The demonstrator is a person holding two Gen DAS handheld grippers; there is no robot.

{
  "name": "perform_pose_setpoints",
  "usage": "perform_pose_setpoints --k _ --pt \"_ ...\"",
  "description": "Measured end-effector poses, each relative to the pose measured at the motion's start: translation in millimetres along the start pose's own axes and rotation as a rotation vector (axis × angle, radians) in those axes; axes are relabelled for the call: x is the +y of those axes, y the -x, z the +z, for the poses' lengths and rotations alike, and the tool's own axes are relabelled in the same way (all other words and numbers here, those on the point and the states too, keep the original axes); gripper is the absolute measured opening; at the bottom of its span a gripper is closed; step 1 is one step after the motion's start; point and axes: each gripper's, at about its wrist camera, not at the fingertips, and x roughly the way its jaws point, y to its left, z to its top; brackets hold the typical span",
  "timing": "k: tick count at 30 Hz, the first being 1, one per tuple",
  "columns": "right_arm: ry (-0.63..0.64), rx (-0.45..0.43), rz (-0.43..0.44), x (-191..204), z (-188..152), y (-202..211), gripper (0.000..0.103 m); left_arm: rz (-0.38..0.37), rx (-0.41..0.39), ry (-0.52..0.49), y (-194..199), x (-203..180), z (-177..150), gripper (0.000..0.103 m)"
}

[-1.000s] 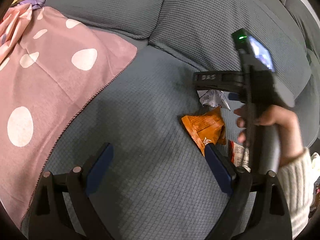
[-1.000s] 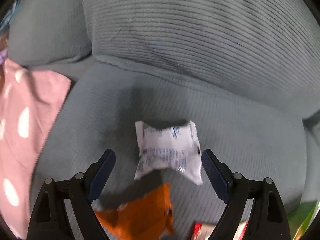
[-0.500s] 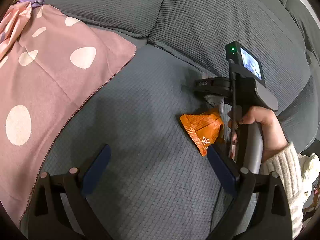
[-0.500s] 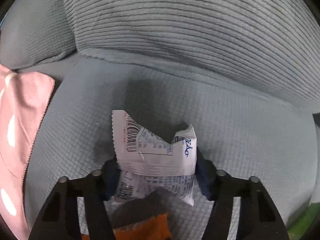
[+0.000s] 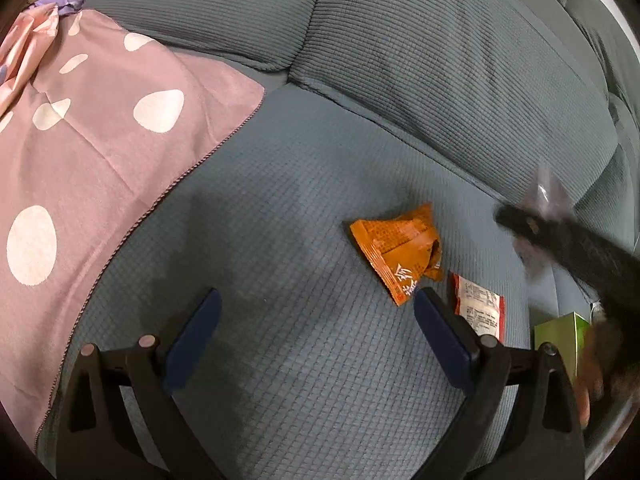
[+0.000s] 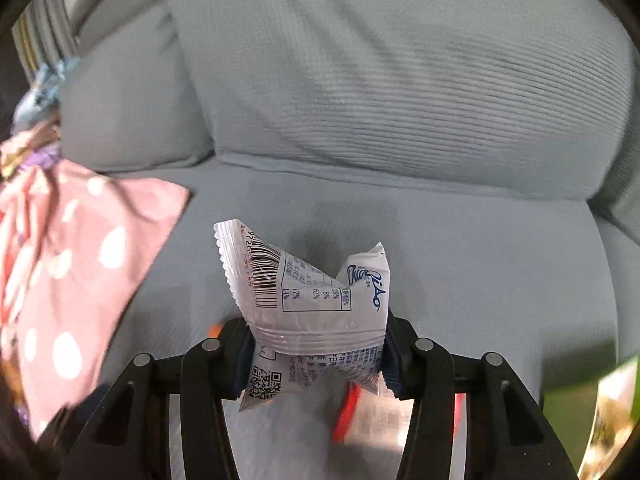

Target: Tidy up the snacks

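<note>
A white snack packet [image 6: 312,312] with a barcode is pinched between the blue pads of my right gripper [image 6: 316,356], whose jaws are still closing on it; it hangs lifted above the grey sofa seat [image 6: 460,264]. From the left wrist view that right gripper [image 5: 536,224] is a dark blur at the right edge. My left gripper [image 5: 316,332] stands open over the seat with nothing between its fingers. An orange packet [image 5: 400,252] lies just beyond its right finger, and a red-and-white packet [image 5: 478,306] lies to the right of that.
A pink blanket with white dots [image 5: 80,152] covers the seat's left side. Grey back cushions [image 5: 440,60] rise behind. A green box [image 5: 560,340] sits at the right edge, beside a hand [image 5: 592,392]. Red packaging [image 6: 352,408] blurs under the right gripper.
The right gripper closed on the white packet, lifted it off the seat and swung away to the right. The red-and-white packet and green box came into view. The left gripper stayed put.
</note>
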Motion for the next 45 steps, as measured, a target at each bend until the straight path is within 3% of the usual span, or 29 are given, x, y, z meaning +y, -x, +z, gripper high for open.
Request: perform_pose_setpoints --k 3,11,14,17,19,21,28,33,37,41,45 --pt "-0.062 0.03 0.033 -12 -27 6 0.052 0.006 -0.001 -0.013 -1 -3 -3 0.097" --pt "-0.138 0.145 -0.024 -27 -87 -1 0.052 -0.041 0.019 0.017 -6 -8 -14 0.096" --pt "-0.104 0.178 -0.106 -25 -102 -4 0.052 -0.027 0.021 -0.012 -7 -14 -18 0.096" --pt "-0.137 0.233 -0.075 -31 -108 -14 0.054 -0.012 0.022 -0.011 -9 -13 -18 0.096" --pt "-0.123 0.224 -0.079 -28 -106 -12 0.055 -0.015 0.026 -0.008 -10 -13 -19 0.096" --pt "-0.119 0.223 -0.064 -27 -109 -8 0.065 -0.017 0.032 -0.017 -9 -13 -20 0.096" --pt "-0.182 0.161 0.049 -44 -109 18 0.079 -0.024 0.034 -0.036 -7 -21 -25 0.096" --pt "-0.21 0.088 0.125 -52 -107 35 0.08 -0.021 0.034 -0.083 -5 -33 -33 0.096" --pt "-0.321 0.0 0.225 -74 -106 47 0.08 -0.049 0.045 -0.121 -3 -42 -40 0.096" --pt "-0.38 0.02 0.244 -79 -105 34 0.08 -0.095 0.088 -0.166 -3 -54 -50 0.096" --pt "-0.437 0.043 0.294 -84 -108 28 0.08 -0.189 0.149 -0.225 -2 -66 -64 0.093"
